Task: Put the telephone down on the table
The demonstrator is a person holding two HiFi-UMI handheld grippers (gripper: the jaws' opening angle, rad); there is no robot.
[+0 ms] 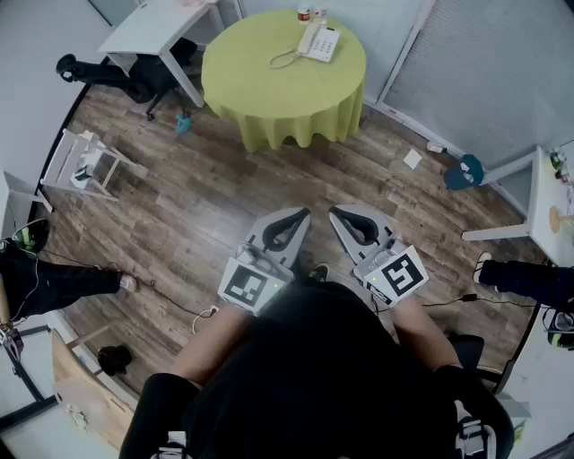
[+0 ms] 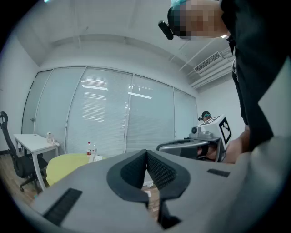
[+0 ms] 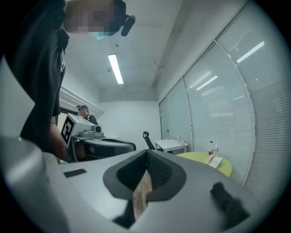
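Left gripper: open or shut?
Shut. In its own view, the left gripper has its jaws touching at the tips, with nothing between them.

A black office chair (image 1: 134, 82) stands beside a white desk (image 1: 152, 31) on the wood-plank floor (image 1: 224, 197).

Round table (image 1: 269, 99): covered with a yellow-green cloth.
On it: telephone (image 1: 318, 40) and bottle (image 1: 304, 13), set at the far edge.
Floor (image 1: 224, 197): wood planks, paper scrap (image 1: 412, 159) laid on them.
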